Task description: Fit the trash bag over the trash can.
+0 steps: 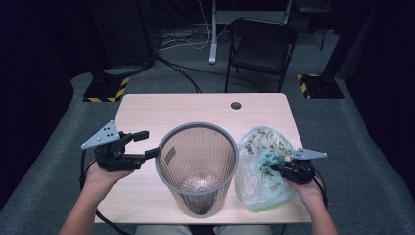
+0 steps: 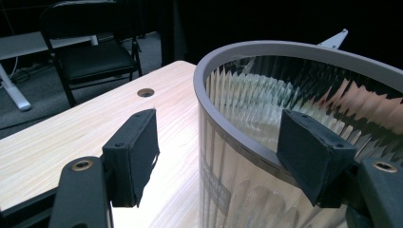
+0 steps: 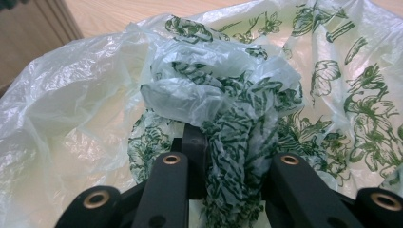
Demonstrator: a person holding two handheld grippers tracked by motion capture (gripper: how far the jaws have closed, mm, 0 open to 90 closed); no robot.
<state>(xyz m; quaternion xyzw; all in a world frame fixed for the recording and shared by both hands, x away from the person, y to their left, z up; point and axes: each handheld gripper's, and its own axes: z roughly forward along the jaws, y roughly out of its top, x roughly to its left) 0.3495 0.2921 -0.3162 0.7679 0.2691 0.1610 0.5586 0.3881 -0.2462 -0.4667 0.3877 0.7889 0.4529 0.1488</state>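
A grey-rimmed, ribbed see-through bin [image 1: 195, 126] stands upright at the middle of the wooden table [image 1: 147, 110]. My left gripper [image 1: 150, 143] is at the bin's left side. In the left gripper view its jaws [image 2: 223, 152] straddle the bin's rim [image 2: 285, 47], one pad inside and one well outside, so it is open. A crumpled thin plastic bag [image 1: 259, 147] with green prints lies right of the bin. My right gripper [image 1: 275, 168] is shut on a bunched fold of that bag [image 3: 228, 95], which is pinched between the jaws [image 3: 233, 175].
A small round hole [image 1: 236, 105] sits near the table's far edge. Beyond the table stand a black folding chair [image 1: 262, 46] and two stands with yellow-black striped bases [image 1: 105, 90]. Cables trail from both grippers off the near edge.
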